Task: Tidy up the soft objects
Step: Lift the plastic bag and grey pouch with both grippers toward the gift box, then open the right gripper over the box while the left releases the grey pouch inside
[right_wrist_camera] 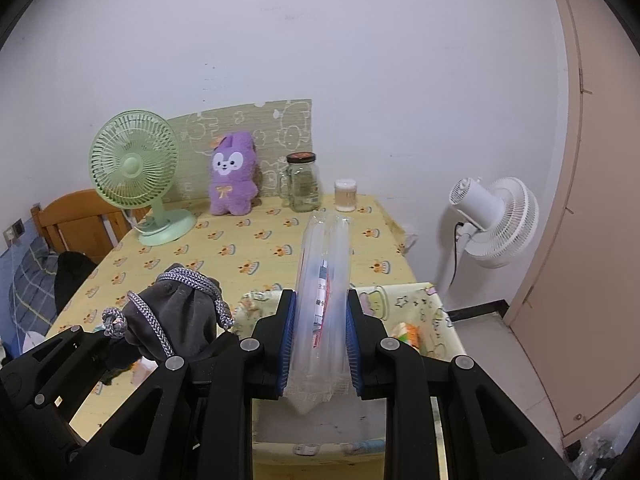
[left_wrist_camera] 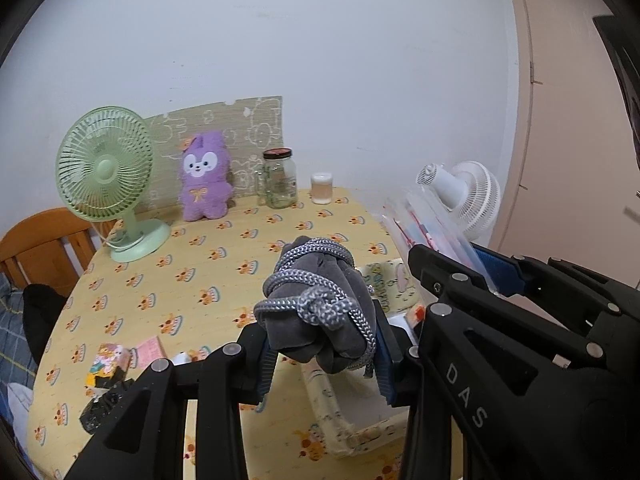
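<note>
Gripping a grey pouch and air-cushion bag, both fingers sit above the storage box.

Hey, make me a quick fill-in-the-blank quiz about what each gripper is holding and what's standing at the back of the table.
1. The left gripper is clamped on a grey velvet pouch wrapped in braided ____.
2. The right gripper holds a clear inflated plastic air-cushion packet, standing ____.
3. The purple plush toy stands between the glass jar and the ____ desk fan.

Missing words: cord; upright; green
</note>
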